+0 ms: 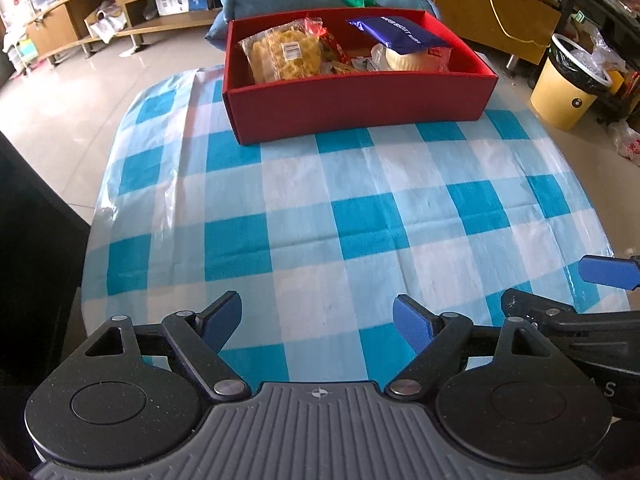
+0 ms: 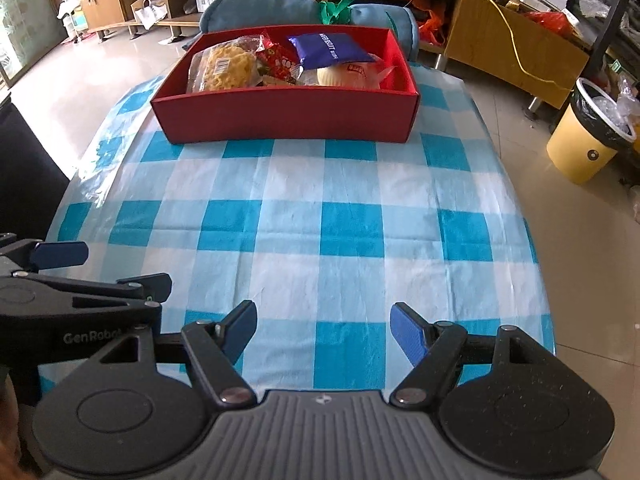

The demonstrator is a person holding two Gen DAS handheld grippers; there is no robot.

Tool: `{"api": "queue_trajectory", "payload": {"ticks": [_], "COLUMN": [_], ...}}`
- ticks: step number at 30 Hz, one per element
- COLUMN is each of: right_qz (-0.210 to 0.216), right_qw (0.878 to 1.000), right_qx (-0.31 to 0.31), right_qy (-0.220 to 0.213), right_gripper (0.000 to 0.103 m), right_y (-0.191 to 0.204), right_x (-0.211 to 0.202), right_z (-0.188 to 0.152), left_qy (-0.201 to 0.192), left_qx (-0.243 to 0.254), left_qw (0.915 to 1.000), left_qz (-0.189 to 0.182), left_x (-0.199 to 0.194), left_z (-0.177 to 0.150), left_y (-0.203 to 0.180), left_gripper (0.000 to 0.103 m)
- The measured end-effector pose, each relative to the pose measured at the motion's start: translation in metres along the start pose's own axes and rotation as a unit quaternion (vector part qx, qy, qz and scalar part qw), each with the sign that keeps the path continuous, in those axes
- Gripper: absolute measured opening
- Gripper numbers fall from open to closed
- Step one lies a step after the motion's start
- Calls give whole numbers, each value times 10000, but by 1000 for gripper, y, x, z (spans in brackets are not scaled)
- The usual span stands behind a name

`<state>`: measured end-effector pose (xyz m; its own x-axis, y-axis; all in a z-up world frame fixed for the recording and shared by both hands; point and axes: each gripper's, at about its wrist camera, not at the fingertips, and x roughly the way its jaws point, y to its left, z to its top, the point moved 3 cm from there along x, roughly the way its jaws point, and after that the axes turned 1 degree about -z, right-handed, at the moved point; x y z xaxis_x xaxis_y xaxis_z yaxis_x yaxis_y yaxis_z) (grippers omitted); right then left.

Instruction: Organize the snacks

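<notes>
left gripper (image 1: 318,322) fingers apart, empty | right gripper (image 2: 323,326) likewise | red box (image 1: 356,98) at 12 o'clock on worktop (image 1: 360,216) | noodle packet (image 1: 286,54) light, crinkly, brittle: pinch sealed edge

snacks (image 2: 280,66) in box (image 2: 288,114) on table (image 2: 320,220)

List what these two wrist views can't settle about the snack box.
- Floor of the red box: hidden in both views by its near wall.
- Small packets between the noodle pack and the white round pack: overlapped, too small to identify.
- Blue packet: print too small to read.
- Right gripper in the left wrist view: cut off by the right edge.
- Blue cushion: lower part hidden behind the box.
</notes>
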<state>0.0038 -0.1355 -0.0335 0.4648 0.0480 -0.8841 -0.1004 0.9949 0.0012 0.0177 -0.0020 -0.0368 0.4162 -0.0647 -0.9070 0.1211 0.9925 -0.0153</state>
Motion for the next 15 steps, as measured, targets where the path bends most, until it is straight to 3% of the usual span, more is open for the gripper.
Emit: {"api": "queue_trajectory", "payload": {"ticks": [15], "right_qz": [31], "right_qw": [10000], "right_qx": [40], "right_qy": [-48], "right_gripper": [71], "right_y": [-1], "right_x": [0], "right_z": [0], "left_qy": [-36], "left_qx": [-8], "left_qw": [10000], "left_qz": [31], "left_x": [-1], "left_z": [2], "left_y": [-2], "left_gripper": [85]}}
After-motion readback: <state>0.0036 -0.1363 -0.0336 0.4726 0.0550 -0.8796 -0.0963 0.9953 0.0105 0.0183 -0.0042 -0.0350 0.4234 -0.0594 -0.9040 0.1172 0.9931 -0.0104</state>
